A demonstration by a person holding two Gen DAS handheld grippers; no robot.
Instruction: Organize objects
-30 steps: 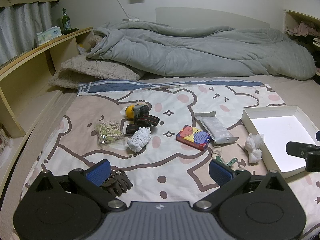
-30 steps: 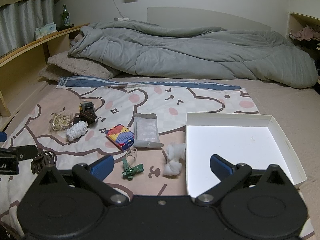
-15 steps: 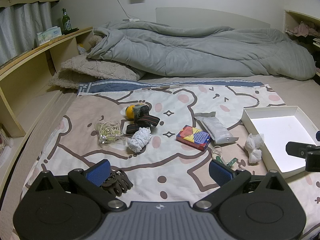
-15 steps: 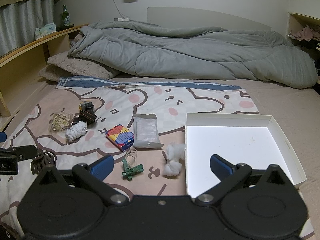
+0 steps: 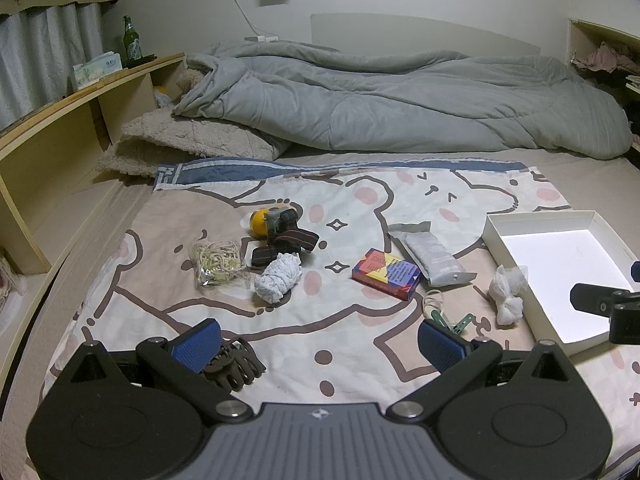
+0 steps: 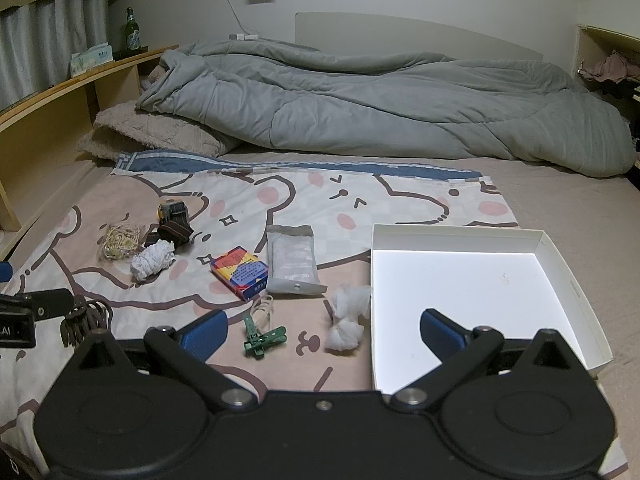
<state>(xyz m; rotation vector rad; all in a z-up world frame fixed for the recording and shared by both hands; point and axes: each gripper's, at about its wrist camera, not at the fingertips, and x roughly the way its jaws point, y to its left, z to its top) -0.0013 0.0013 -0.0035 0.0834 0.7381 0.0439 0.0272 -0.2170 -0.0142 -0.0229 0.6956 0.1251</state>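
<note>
An empty white box [image 6: 472, 276] lies on the bed at the right; it also shows in the left wrist view [image 5: 556, 268]. Small objects lie on the cartoon sheet: a colourful card box [image 6: 239, 272], a grey pouch [image 6: 292, 260], a white plastic bundle [image 6: 347, 322], a green clip [image 6: 262, 338], a white rolled cloth [image 5: 278, 278], a bag of rubber bands [image 5: 216, 262], a yellow headlamp with strap [image 5: 276, 228] and a brown hair claw [image 5: 234, 364]. My left gripper [image 5: 320, 344] is open just above the hair claw. My right gripper [image 6: 322, 332] is open over the box's near left corner.
A grey duvet [image 5: 400, 104] and a beige pillow [image 5: 180, 144] fill the far side of the bed. A wooden shelf [image 5: 80, 112] with a green bottle runs along the left. Another shelf with clothes stands at the far right.
</note>
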